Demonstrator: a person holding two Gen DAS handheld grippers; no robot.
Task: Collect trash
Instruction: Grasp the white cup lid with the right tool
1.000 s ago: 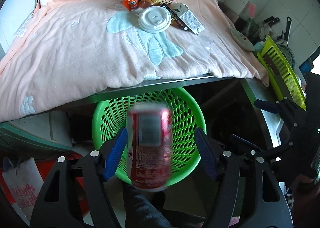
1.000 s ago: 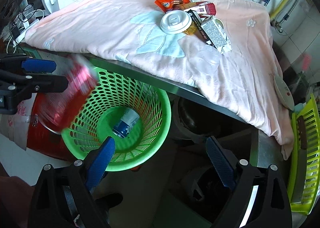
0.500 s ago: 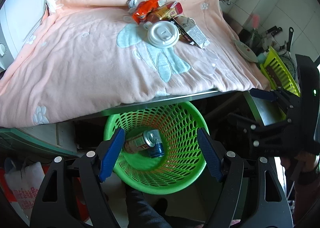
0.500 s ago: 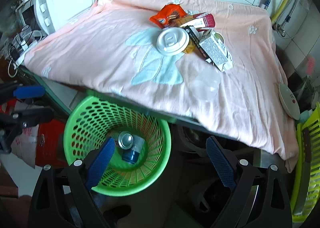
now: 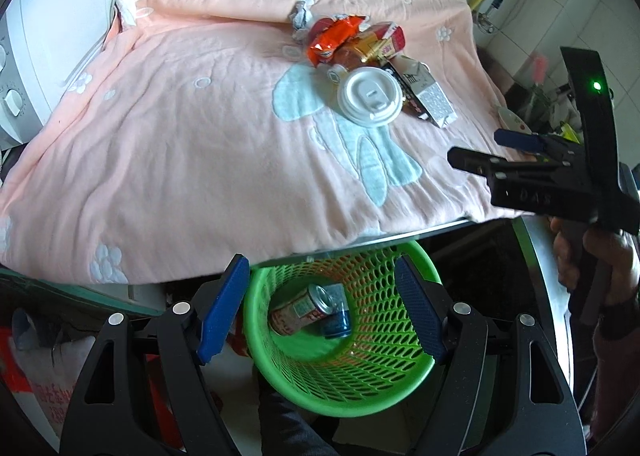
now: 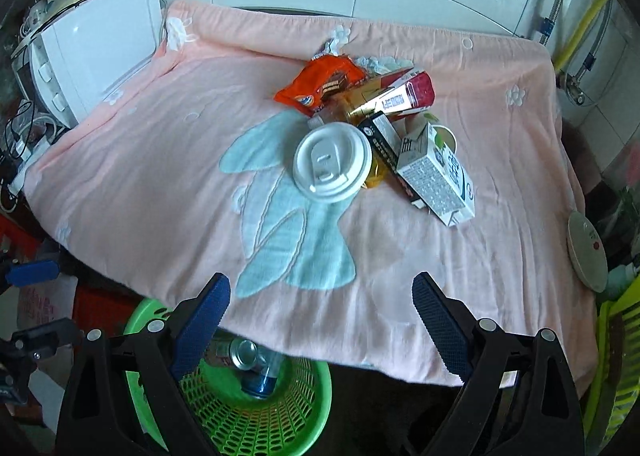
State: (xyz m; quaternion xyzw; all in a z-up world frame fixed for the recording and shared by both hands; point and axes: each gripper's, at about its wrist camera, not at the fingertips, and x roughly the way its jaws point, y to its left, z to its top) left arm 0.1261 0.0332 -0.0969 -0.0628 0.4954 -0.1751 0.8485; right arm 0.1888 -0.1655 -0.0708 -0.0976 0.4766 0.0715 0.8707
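A trash pile lies on the pink blanket: a white cup lid, an orange snack wrapper, a red and gold box and a white carton. The pile also shows in the left wrist view, with the lid in front. A green basket stands below the table edge and holds a red can and a blue can. My left gripper is open and empty above the basket. My right gripper is open and empty over the blanket's front edge; it also shows at the right of the left wrist view.
A white appliance stands left of the blanket. A round white disc lies at the blanket's right edge, and a yellow-green rack is beyond it. Tiled wall and pipes are behind. Red bags sit on the floor at left.
The red can dropped from my left gripper into the green basket and lies beside the blue can. Both grippers rose and moved toward the table; the right one now faces the trash pile.
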